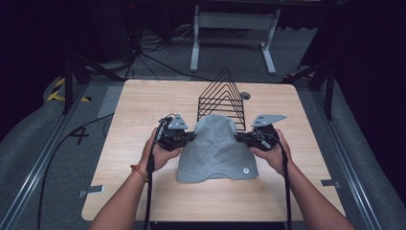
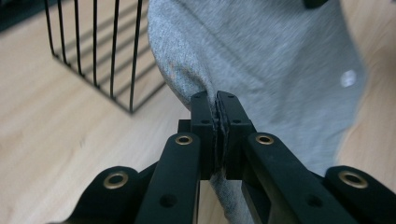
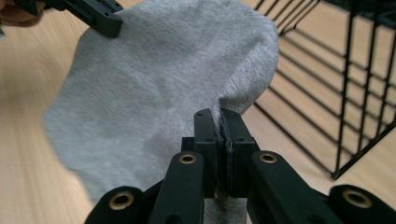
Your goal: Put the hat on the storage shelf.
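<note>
A grey cloth (image 1: 216,151) with a small white round mark lies spread at the middle of the wooden table, its far part raised between the two grippers. My left gripper (image 1: 190,136) is shut on the cloth's left edge; the left gripper view has the fabric (image 2: 261,65) pinched between the closed jaws (image 2: 215,100). My right gripper (image 1: 241,137) is shut on the right edge, and the right gripper view has the cloth (image 3: 154,88) clamped between its jaws (image 3: 219,116). The left gripper's tip (image 3: 105,21) bites the cloth's far side there.
A black wire rack (image 1: 221,98) of triangular frames stands just behind the cloth, close to both grippers; its bars show as wire rack (image 2: 93,51) and wire rack (image 3: 345,79). A small grey disc (image 1: 245,95) lies by it. The table (image 1: 143,105) has bare wood on both sides and in front.
</note>
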